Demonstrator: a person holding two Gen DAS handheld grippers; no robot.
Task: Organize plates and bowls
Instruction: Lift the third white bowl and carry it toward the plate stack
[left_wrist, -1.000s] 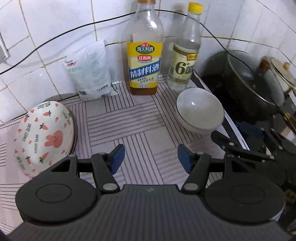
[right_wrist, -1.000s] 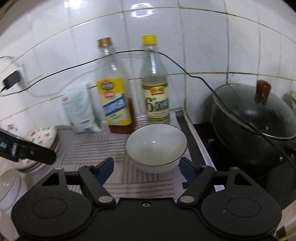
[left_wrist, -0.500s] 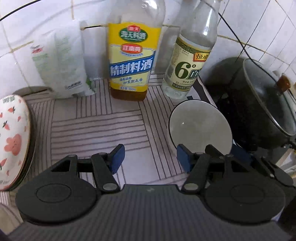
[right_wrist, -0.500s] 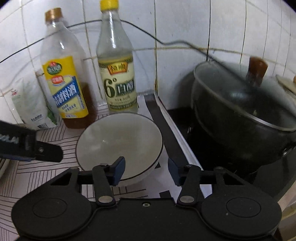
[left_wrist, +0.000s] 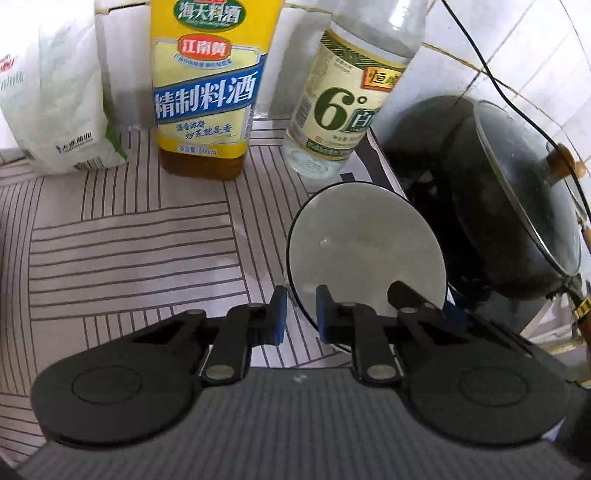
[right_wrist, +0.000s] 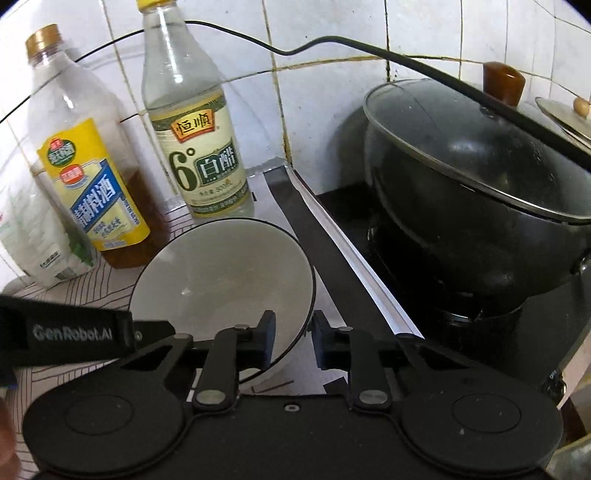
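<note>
Gripping: both tools have closed in on the rim of one white bowl (right_wrist: 221, 280), from opposite sides.
Left gripper (left_wrist: 300, 317): fingers straddle the bowl's near-left rim, one pad outside and one inside; the jaws are nearly together, and I judge them pinched on the rim, though contact on the outer pad is hard to confirm.
Right gripper (right_wrist: 293, 341): fingers straddle the near-right rim the same way, narrowed around the thin wall, apparently clamped.
Bowl's place: on the striped mat (left_wrist: 122, 240), in front of the vinegar bottle (right_wrist: 195, 147), right of the cooking-wine bottle (right_wrist: 88, 177), beside the stove edge; its rim looks tilted toward the right-wrist camera.
Neighbours: lidded black pot (right_wrist: 476, 192) on the stove, well clear of the bowl; white bag (left_wrist: 55, 92) against the wall.
Done so far: the grasp seems made or all but made.
Left to do: lift the bowl and carry it to its stack; no other plates or bowls show here, so the destination is unseen.
</note>
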